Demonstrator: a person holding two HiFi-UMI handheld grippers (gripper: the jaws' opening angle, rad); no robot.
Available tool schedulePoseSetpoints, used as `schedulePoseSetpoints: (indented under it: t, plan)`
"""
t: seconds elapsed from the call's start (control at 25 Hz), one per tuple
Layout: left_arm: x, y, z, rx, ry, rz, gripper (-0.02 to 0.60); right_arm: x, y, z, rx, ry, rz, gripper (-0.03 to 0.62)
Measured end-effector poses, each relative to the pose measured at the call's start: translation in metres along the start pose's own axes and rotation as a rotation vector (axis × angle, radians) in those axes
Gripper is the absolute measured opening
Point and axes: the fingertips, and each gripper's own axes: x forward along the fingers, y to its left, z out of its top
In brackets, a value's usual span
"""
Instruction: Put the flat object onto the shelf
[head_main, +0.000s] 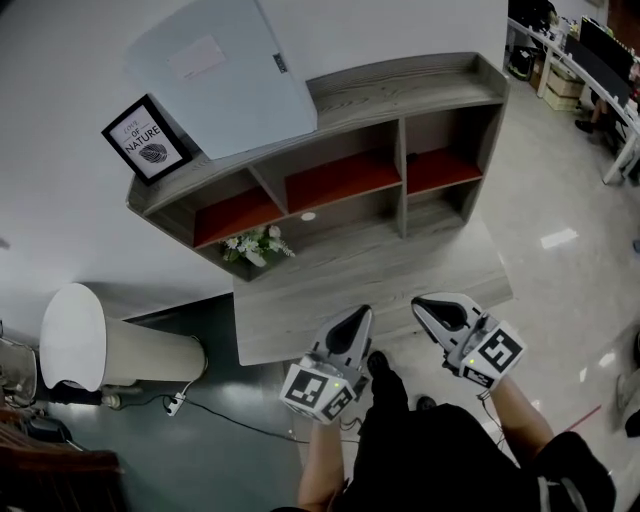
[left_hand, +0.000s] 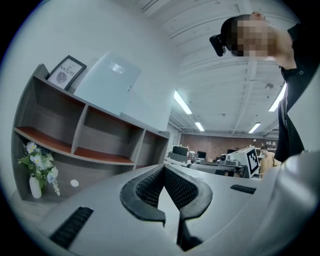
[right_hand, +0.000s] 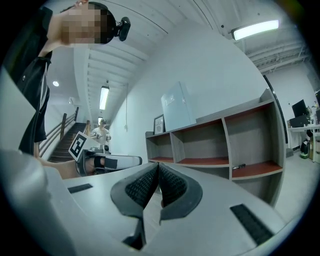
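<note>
- pale flat object (head_main: 225, 70) already leans on the wall atop the shelf (head_main: 420, 88) in the head view; placing looks done.
- left gripper view: left tool (left_hand: 162, 170) closed, empty.
- right gripper view: right tool (right_hand: 157, 167) closed, empty; next, likely only withdrawal.

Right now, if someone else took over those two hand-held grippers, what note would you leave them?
Left gripper: shut, empty, near the front edge of the low ledge.
Right gripper: shut, empty, beside the left one.
Panel: stands on top of the shelf, leaning on the wall, next to the frame.
Done: the panel looks placed; neither gripper touches it.
Left: probably nothing, except perhaps checking that the panel's lean is steady.
</note>
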Motion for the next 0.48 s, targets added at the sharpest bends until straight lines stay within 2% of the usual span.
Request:
schedulePoseSetpoints:
  t: [0.28,0.48]
  plan:
    - [-0.027,-0.067,-0.037,-0.013,0.025,0.032,0.012,-0.072,0.034,-0.016,-0.009,0.028,0.005,0.014]
    - [-0.043,-0.106,-0.058,-0.032,0.060,0.052,0.012,-0.111,0.049,-0.028,0.037,0.032,0.002,0.014]
